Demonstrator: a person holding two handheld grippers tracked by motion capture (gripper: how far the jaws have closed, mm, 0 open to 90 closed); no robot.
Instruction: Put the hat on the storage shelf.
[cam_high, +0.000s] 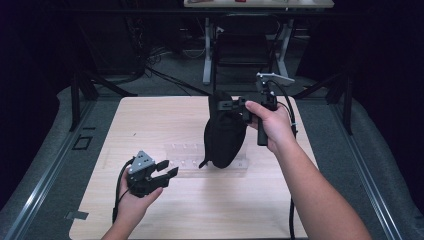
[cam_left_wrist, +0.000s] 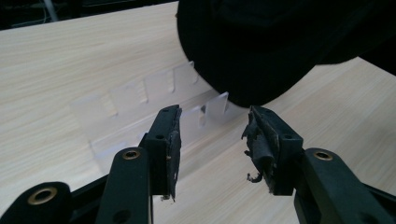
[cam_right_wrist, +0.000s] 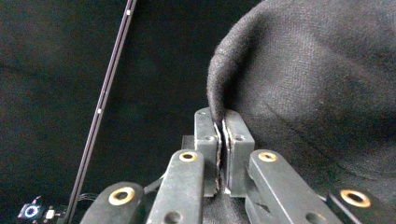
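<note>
- Dark room all round, a chair (cam_high: 243, 37) and white-legged furniture in the gloom behind, and up front a pale wood desk (cam_high: 150, 120) lit from above.
- Over the middle of the desk, towards its far edge, a black fabric bag (cam_high: 224, 135) hangs in the air, its lower end just above or brushing a clear plastic rack (cam_high: 185, 157) that lies flat on the wood.
- The right gripper (cam_high: 235, 105) has the bag by its top edge. In the right gripper view the jaws are clamped tight with only a thin fold of cloth (cam_right_wrist: 219, 109) between them.
- That is the risk. The bite looks to be on just the hem, so a swing or a tug could let the cloth slip out and drop the bag onto the rack.
- A second worry: if the bag is dragging on the light rack, moving it could sweep the rack across the desk.
- The left gripper (cam_high: 166, 170) sits low near the front-left of the desk, aimed at the bag.
- Its jaws stand wide apart and grip nothing; the worn pads (cam_left_wrist: 259, 144) are ragged, which may weaken any hold.
</note>
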